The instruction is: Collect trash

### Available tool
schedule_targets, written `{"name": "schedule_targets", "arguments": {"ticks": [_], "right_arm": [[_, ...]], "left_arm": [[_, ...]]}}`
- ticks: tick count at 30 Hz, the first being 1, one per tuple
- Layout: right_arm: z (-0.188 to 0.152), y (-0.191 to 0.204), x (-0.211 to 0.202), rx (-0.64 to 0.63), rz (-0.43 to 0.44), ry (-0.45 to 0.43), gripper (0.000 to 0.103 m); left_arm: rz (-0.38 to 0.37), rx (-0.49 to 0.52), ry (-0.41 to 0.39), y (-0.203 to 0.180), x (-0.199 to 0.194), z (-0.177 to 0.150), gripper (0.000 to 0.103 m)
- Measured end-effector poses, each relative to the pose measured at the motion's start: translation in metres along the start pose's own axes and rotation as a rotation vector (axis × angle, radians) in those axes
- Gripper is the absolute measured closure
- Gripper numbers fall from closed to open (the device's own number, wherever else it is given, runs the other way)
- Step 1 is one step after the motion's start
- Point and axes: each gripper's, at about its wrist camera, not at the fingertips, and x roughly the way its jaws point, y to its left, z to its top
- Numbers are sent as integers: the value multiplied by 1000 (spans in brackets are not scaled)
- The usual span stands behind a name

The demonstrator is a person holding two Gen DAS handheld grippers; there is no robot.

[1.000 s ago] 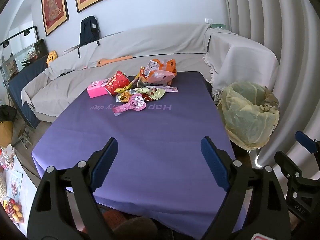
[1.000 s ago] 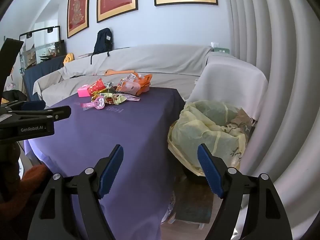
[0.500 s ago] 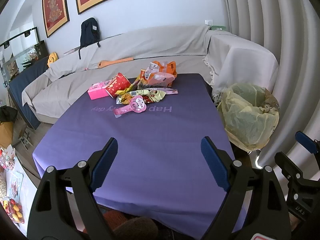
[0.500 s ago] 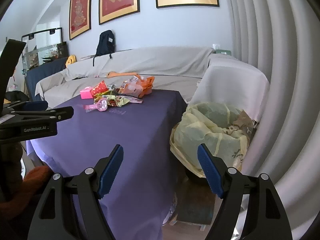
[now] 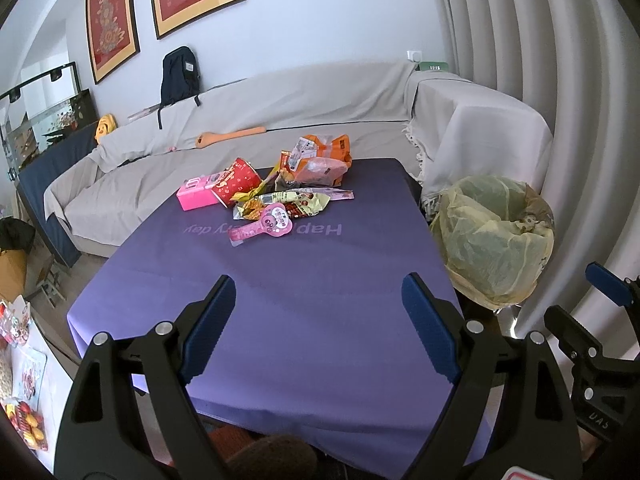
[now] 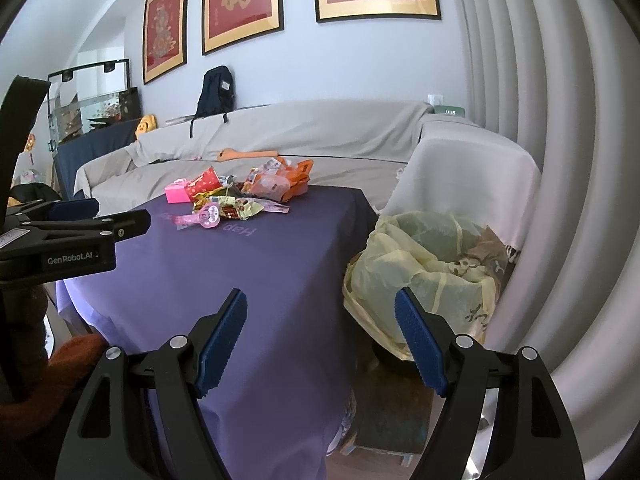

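Observation:
A heap of trash lies at the far end of the purple tablecloth [image 5: 280, 320]: a pink box [image 5: 196, 194], a red paper cup [image 5: 236, 180], an orange bag [image 5: 324, 160], a yellow-green wrapper [image 5: 288, 202] and a pink wrapper [image 5: 268, 226]. The same heap of trash [image 6: 236, 196] shows in the right wrist view. A bin lined with a yellow bag [image 5: 496, 236] stands right of the table, also bin [image 6: 424, 264]. My left gripper [image 5: 318, 328] hangs open over the table's near end, nothing in it. My right gripper [image 6: 320, 340] is open near the table's right edge, empty.
A grey-covered sofa [image 5: 280, 112] wraps behind and right of the table, with a dark backpack [image 5: 178, 76] on its back. White curtains [image 5: 560, 80] hang at the right. A fish tank [image 5: 36, 120] stands far left. The left gripper's side [image 6: 60, 240] shows in the right wrist view.
Both views have tilted slightly upward and drawn back a little; the trash heap sits lower in frame. Both grippers remain open and empty.

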Motion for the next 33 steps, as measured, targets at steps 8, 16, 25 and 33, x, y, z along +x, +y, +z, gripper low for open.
{"name": "schedule_targets", "arguments": {"ticks": [8, 16, 25, 33], "right_arm": [[0, 0, -1, 0, 2, -1, 30], [0, 0, -1, 0, 1, 0, 30], [0, 0, -1, 2, 2, 1, 30], [0, 0, -1, 0, 2, 2, 30]], "left_arm": [[0, -1, 0, 0, 0, 0, 22], [-1, -1, 0, 0, 0, -1, 22], [-1, -4, 3, 1, -1, -2, 22], [-2, -4, 3, 2, -1, -2, 22]]}}
